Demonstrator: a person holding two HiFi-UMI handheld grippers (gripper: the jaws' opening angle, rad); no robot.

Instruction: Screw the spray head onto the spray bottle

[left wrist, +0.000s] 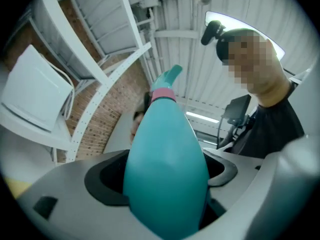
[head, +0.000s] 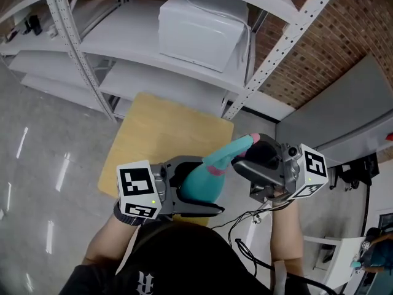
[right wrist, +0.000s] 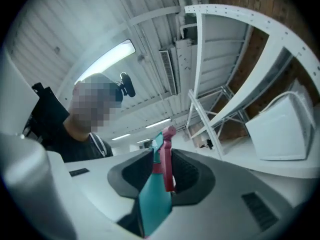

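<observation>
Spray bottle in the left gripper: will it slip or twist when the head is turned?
The spray bottle has a smooth, tapering body, so it may rotate or slide between the left gripper's pads. It looks like plastic, probably light and a little squeezable. With the right gripper on the spray head, twisting could test that hold.

The spray bottle [head: 201,180] is sitting gripped in the left tongs [head: 209,188], tilting up to the right over the table's [head: 159,128] near edge. Its spray head [head: 236,149] is lying gripped in the right tongs [head: 249,155], just right of them. Behind the table, shelving [head: 123,42] is standing, a box [head: 202,26] resting on it.
</observation>
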